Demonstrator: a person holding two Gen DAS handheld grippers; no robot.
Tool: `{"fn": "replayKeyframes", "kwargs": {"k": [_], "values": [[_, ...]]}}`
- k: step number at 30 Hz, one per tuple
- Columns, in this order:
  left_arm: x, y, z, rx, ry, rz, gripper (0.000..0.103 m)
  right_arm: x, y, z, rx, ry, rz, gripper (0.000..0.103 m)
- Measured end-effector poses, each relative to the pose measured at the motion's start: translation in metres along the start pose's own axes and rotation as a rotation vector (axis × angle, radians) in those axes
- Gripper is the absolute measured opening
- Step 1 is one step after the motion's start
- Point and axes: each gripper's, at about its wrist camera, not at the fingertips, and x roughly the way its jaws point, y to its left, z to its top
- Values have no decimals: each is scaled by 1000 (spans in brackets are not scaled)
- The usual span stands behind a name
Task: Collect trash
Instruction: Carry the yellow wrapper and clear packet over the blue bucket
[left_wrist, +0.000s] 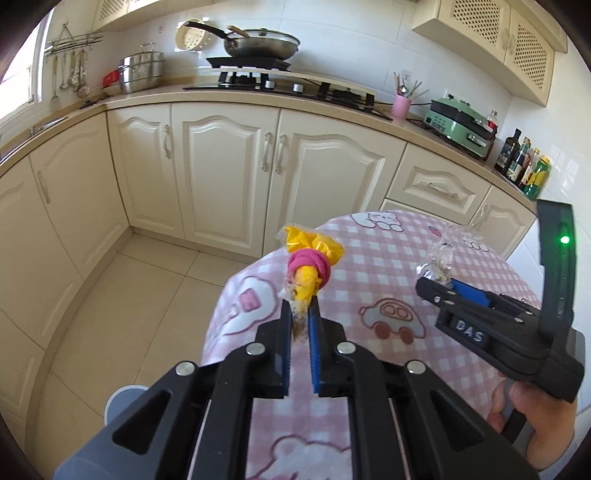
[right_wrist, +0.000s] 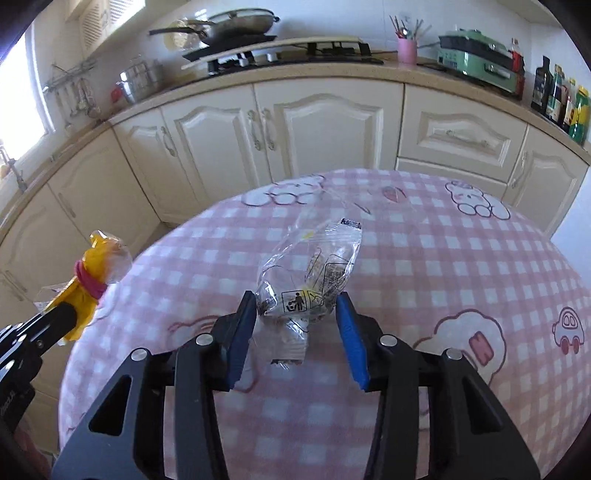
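- Now my left gripper (left_wrist: 300, 314) is clamped on the yellow wrapper (left_wrist: 310, 258), centre frame.
- My right gripper (right_wrist: 295, 306) fingers stand apart around the clear wrapper (right_wrist: 314, 273) on the pink checked tablecloth (right_wrist: 443, 258), pad contact unclear.

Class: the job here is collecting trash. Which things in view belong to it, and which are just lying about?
Job: yellow wrapper in left tongs; clear wrapper between right tongs.

Lying about: frying pan, pink cup, steel pot, bottles.
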Motion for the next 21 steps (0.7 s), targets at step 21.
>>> {"fn": "replayKeyframes", "kwargs": {"k": [21], "values": [[-164, 155, -91, -194, -76, 283, 8, -84, 230, -78, -283, -13, 364, 42]]}}
